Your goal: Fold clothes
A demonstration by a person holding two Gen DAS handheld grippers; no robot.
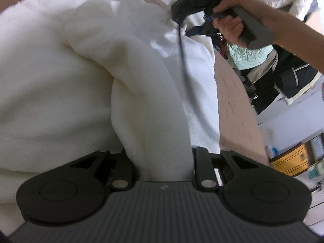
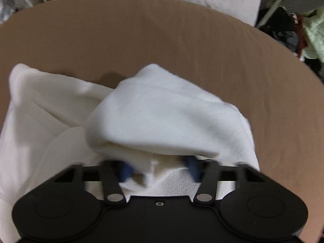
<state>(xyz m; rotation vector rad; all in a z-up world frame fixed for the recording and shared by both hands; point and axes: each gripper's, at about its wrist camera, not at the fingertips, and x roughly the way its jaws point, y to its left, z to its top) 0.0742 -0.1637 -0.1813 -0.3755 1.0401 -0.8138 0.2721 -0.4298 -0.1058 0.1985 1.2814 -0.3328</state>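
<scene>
The fluffy white fleece garment (image 2: 162,109) is lying bunched on the tan table surface (image 2: 162,30). The left gripper (image 1: 162,158) is clamping a fold of it. The right gripper (image 2: 160,168) is straddling a fleece edge; whether it is pinching, I cannot tell. Judged: a fold is being carried over; next calls for laying it flat.

garment: white fleece piece (image 2: 162,109) | state: bunched, partly folded, thick soft layers doubled over one another | pose: one fold raised into a rounded hump, a narrow band (image 1: 162,125) pulled up taut | place: lying on the brown surface (image 2: 182,30)
</scene>
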